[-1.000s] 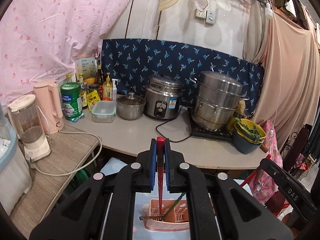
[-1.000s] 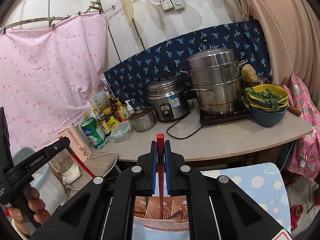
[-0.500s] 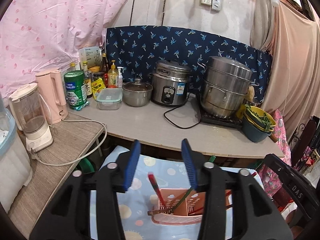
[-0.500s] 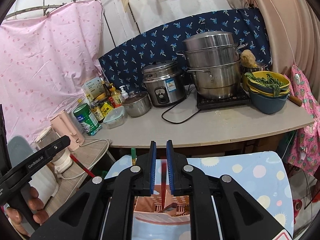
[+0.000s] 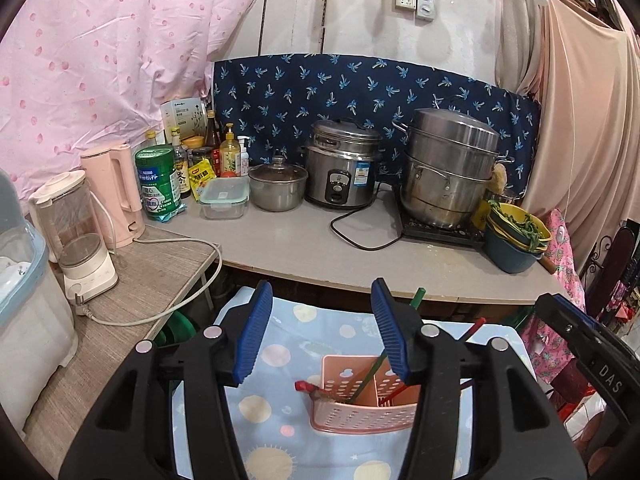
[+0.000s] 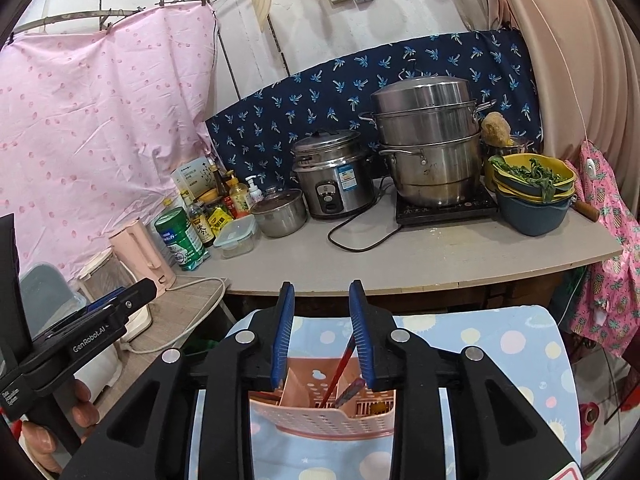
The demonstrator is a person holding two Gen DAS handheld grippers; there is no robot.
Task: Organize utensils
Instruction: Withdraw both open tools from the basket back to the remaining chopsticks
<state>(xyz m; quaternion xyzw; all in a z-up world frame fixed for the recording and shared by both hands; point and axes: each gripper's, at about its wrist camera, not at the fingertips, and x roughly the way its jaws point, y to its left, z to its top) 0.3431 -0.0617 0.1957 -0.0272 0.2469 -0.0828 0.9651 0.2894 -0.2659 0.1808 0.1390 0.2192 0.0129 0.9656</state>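
The left gripper (image 5: 322, 328) is seen with its 2 blue-padded fingers spread wide apart, nothing being held between them; it is poised above a pink perforated utensil basket (image 5: 362, 412), which is set on a pale blue cloth with coloured dots (image 5: 276, 364). In the left wrist view, a green chopstick (image 5: 366, 376) is leaned inside the basket, a red chopstick (image 5: 400, 394) is laid at a slant in its right compartment, and a red-ended utensil (image 5: 306, 387) is propped over its left rim; which compartment the green one is in cannot be told, as the gripper finger covers part of it.

The right gripper (image 6: 322, 334) is likewise parted, though less widely, and nothing is clamped; it is held over the same basket (image 6: 320, 420), where a red chopstick (image 6: 338, 376) is stood tilted in a middle compartment, just beside what appears to be a dark utensil handle (image 6: 350, 392).

Beyond the cloth, a grey counter (image 5: 304, 248) is occupied by a rice cooker (image 5: 344, 168), a stacked steel steamer (image 5: 450, 168), a small lidded pot (image 5: 278, 186) and a bowl of greens (image 5: 516, 236); a pink kettle (image 5: 116, 188) and a blender (image 5: 74, 236) are placed on a lower side table (image 5: 132, 280).
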